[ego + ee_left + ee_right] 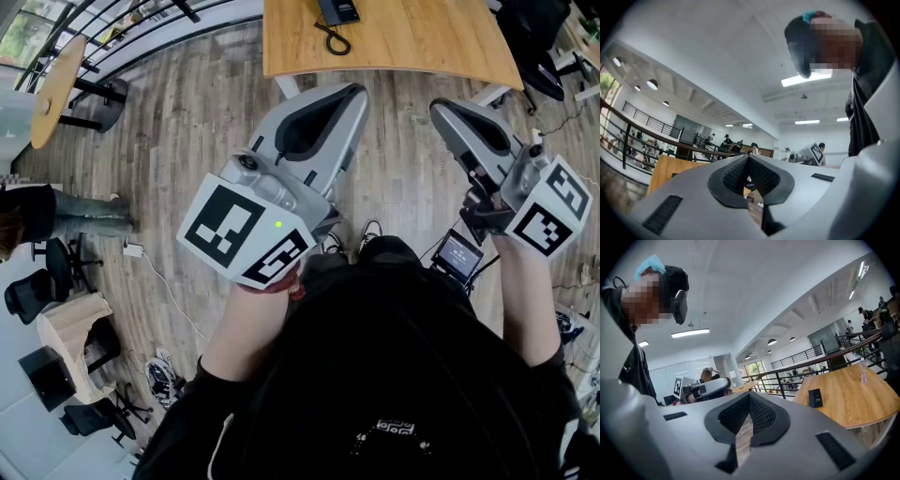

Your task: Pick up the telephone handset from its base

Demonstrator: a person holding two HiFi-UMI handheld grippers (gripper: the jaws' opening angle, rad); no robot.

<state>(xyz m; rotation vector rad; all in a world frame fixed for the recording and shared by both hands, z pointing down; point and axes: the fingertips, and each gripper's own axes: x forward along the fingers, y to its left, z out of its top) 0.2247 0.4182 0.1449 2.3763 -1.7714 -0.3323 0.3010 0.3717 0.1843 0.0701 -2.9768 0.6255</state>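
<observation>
Right tool (pixel 448 114) hangs well short of telephone (pixel 337 11).

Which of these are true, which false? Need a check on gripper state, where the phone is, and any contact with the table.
1. The left gripper is shut with nothing in it. True.
2. The right gripper holds the telephone. False: it is shut on nothing, and the telephone lies on the table.
3. The table has a wooden top. True.
4. The left gripper touches the table. False: in the head view both grippers are held over the floor, short of the table's edge.
</observation>
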